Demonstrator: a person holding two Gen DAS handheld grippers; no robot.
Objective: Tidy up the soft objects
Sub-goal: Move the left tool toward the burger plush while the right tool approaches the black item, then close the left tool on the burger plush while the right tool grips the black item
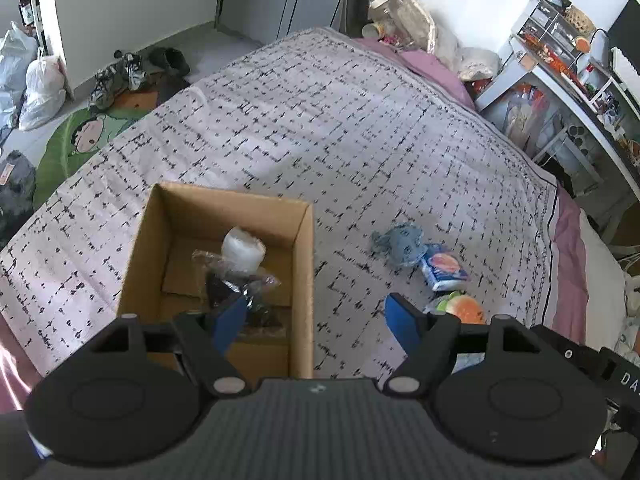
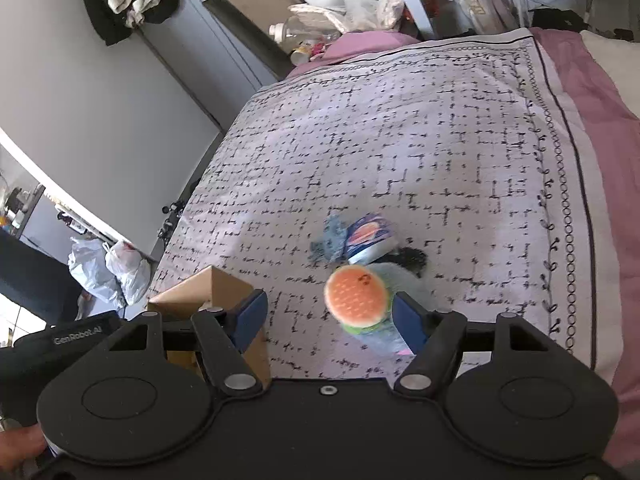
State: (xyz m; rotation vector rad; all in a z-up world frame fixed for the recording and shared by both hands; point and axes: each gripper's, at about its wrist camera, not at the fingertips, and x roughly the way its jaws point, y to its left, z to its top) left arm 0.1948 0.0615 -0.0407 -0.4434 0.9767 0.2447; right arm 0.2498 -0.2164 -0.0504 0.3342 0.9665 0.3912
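A cardboard box (image 1: pixel 306 264) stands on the bed; inside lie a white soft roll (image 1: pixel 243 249) and a dark item in clear plastic (image 1: pixel 236 288). My left gripper (image 1: pixel 316 322) is open and empty above the box's right wall. On the bedspread to the right lie a blue-grey plush (image 1: pixel 400 244), a blue and white packet (image 1: pixel 442 266) and an orange burger toy (image 1: pixel 464 308). In the right wrist view my right gripper (image 2: pixel 330 318) is open, with the burger toy (image 2: pixel 356 294) between its fingers near the right one. The packet (image 2: pixel 368 236) and the plush (image 2: pixel 330 240) lie beyond. The box corner (image 2: pixel 208 292) shows at left.
The patterned bedspread (image 1: pixel 340 128) covers a pink sheet (image 1: pixel 568 248). Shoes (image 1: pixel 132 72) and plastic bags (image 1: pixel 40 88) are on the floor at left. A cluttered white shelf (image 1: pixel 560 72) stands right of the bed. Bottles and bags (image 1: pixel 400 20) pile at the bed's far end.
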